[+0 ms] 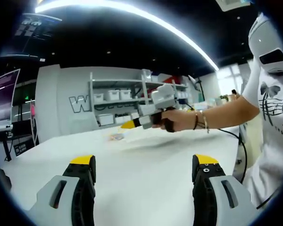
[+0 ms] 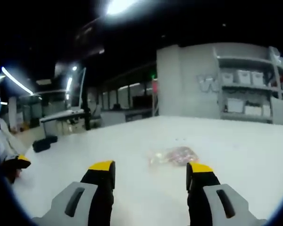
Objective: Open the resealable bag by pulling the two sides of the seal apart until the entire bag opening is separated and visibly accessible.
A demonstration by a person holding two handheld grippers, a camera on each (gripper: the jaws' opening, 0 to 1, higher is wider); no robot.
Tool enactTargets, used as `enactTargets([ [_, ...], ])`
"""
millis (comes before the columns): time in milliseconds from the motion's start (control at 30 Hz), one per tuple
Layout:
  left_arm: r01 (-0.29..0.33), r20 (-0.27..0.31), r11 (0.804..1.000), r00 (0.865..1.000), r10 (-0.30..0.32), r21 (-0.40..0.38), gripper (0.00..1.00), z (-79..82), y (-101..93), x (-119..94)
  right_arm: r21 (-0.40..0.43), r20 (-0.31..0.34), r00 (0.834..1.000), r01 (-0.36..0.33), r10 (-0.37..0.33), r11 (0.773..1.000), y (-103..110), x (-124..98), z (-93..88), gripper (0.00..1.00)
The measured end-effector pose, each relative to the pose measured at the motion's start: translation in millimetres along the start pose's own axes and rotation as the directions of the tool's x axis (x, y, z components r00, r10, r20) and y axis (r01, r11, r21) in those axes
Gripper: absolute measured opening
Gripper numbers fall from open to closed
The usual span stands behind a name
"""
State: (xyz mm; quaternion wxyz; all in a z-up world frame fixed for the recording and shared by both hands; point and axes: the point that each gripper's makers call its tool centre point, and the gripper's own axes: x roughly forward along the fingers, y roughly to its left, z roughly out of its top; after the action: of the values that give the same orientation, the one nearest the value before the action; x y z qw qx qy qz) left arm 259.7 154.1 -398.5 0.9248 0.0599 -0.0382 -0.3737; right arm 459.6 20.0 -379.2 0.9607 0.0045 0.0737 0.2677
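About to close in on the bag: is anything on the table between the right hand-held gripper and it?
Nothing visible. The small clear plastic resealable bag lies on bare white table just ahead of the open right hand-held gripper, which holds nothing.

We see a white table [image 2: 254,155], a clear resealable bag [image 2: 173,156] with pinkish contents, yellow-tipped black jaws on both grey grippers, and a white T-shirt [image 1: 273,122] with black print.

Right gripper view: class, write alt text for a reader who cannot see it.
A clear resealable bag lies on a white table, just ahead of the right gripper, whose yellow-tipped jaws stand open and empty. Grey shelves with white bins line the far wall.
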Motion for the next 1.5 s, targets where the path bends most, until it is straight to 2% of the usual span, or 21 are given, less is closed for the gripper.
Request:
enactTargets([
  [1500,0.001,0.004,1.000,1.000,-0.001,-0.008,0.83,0.5,-1.1,-0.2,0.068,0.057,0.998,0.021,-0.025,0.997,1.6,-58.1,4.3,0.58],
])
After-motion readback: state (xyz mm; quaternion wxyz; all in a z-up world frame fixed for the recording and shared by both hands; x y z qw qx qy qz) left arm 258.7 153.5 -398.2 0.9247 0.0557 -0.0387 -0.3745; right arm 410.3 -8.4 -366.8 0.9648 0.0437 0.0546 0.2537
